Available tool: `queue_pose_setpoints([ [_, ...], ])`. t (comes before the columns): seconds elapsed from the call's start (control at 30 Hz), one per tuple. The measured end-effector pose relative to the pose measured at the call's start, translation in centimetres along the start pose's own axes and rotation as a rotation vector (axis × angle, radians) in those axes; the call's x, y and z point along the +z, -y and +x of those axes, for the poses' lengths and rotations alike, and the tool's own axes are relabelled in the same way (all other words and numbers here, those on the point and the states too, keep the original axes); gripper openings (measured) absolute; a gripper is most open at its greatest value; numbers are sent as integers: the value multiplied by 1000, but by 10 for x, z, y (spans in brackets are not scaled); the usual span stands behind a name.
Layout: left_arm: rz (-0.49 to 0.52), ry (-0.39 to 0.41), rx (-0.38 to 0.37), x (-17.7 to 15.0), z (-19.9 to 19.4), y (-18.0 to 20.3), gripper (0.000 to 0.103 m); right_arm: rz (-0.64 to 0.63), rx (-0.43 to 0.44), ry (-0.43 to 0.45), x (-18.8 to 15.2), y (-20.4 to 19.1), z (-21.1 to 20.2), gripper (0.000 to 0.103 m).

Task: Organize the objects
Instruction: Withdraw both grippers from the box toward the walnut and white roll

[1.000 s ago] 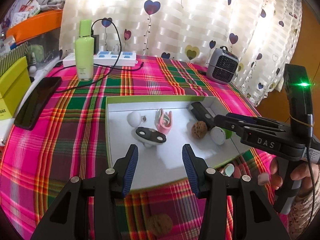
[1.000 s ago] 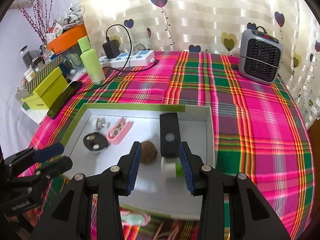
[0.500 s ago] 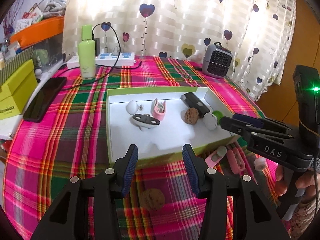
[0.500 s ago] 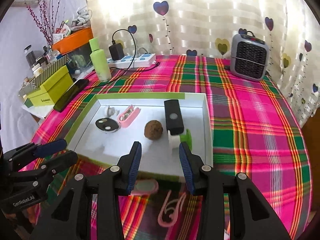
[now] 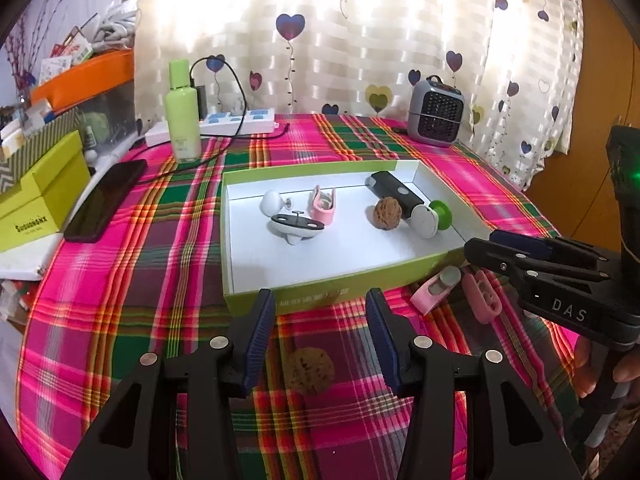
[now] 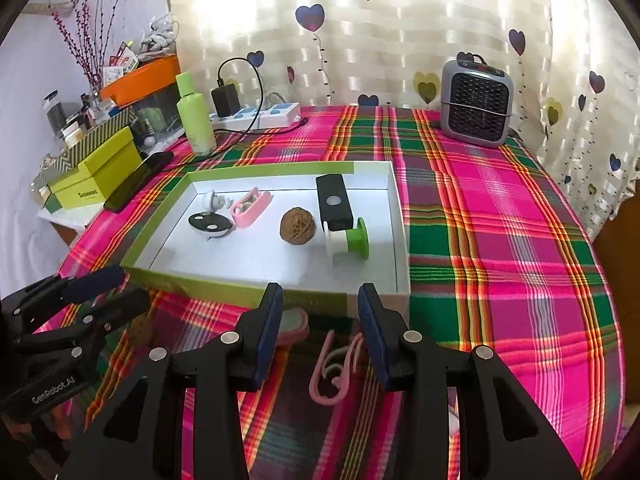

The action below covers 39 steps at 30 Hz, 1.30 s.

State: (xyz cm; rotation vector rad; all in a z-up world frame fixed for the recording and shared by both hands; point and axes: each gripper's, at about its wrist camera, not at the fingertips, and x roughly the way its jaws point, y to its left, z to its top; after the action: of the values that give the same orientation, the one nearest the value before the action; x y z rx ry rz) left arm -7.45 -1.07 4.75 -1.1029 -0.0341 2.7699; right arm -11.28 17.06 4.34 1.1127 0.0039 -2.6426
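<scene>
While fingers (image 5: 262, 322) part, walnut (image 5: 310, 370) lies between.

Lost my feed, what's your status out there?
Left gripper open, empty, over loose walnut. Right gripper open, empty, over pink clip. Tray holds five items. Nothing blocking.

Two near wrist views (shared tray (image 5: 280, 300))
</scene>
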Motion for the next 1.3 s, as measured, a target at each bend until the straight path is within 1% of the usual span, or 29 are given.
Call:
queue_pose_setpoints([
  [0.17, 22, 16, 25, -4, -4, 3, 46, 4, 6, 3, -6, -2, -4, 40],
  [0.27, 27, 17, 29, -6, -4, 5, 46, -6, -7, 9, -11, -3, -8, 40],
  [0.43, 63, 22, 54, -10, -5, 9, 46, 23, 5, 7, -19, 1, -11, 40],
  [0.6, 78, 28, 61, -11, -6, 11, 46, 36, 10, 1, -25, 6, -14, 41],
  [0.63, 82, 28, 65, -11, -6, 11, 46, 35, 9, 0, -25, 6, -14, 41],
  [0.67, 83, 26, 64, -11, -6, 12, 46, 36, 9, -2, -26, 6, -15, 45],
  [0.73, 86, 23, 58, -12, -6, 12, 47, 37, 12, -1, -28, 7, -15, 52],
  [0.77, 86, 22, 57, -12, -6, 12, 47, 40, 14, -2, -28, 7, -16, 53],
  [0.9, 74, 30, 24, -15, -9, 8, 47, 49, 11, -7, -32, 12, -17, 53],
  [0.97, 68, 26, 18, -16, -9, 6, 47, 57, 10, -13, -34, 15, -16, 53],
  [1.1, 44, 13, -20, -20, -8, 0, 49, 83, 22, -24, -37, 21, -15, 53],
  [1.2, 31, 8, -51, -23, -8, -3, 51, 82, 20, -37, -38, 22, -12, 53],
  [1.3, 32, 0, -67, -28, -7, -4, 52, 71, 30, -48, -39, 20, -10, 53],
])
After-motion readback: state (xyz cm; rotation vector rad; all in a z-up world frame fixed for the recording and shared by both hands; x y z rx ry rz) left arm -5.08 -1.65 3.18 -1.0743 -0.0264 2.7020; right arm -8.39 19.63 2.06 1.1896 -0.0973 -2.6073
